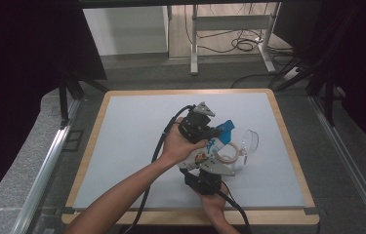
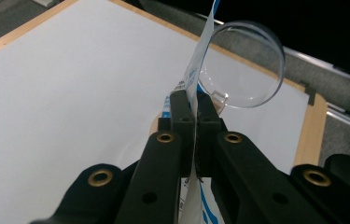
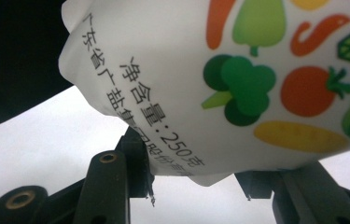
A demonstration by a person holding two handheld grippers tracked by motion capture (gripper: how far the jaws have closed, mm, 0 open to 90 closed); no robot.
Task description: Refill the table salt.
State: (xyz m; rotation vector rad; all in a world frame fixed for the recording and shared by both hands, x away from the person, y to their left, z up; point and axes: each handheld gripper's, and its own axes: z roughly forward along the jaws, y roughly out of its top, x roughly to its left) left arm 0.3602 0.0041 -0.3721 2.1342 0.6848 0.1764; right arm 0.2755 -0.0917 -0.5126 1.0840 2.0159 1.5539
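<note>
A white plastic pouch printed with coloured vegetables and black Chinese lettering, blue along its top [image 1: 215, 140], is held up off the table's pale grey surface [image 1: 127, 146], toward the near right part of it, between two hand-held grippers. In the left gripper view the pouch's thin white-and-blue edge [image 2: 196, 70] runs up between the two black jaws, which are clamped tight on it with no gap showing. So the left gripper [image 1: 205, 127] pinches the pouch's flat upper edge; in the high view it sits at the pouch's left end with the person's left hand [image 1: 178, 144] wrapped round it.

The right gripper [image 1: 210, 178] comes in from the near edge, under the pouch, carried by the right hand [image 1: 214, 202]. In the right gripper view the pouch's printed lower corner [image 3: 200, 116] hangs down into the space between the jaws, which stand partly apart; the left-hand jaw touches the corner, but whether the other jaw presses it cannot be told.

Just beyond the pouch, toward the right edge of the surface, is a clear round plastic dish [image 1: 250, 140]; in the left gripper view its rim [image 2: 245, 65] appears tilted up right behind the pouch's edge. A ring-shaped beige object [image 1: 229, 152] lies beside the pouch, too small to identify.

The surface has a light wooden border [image 1: 290, 146].
</note>
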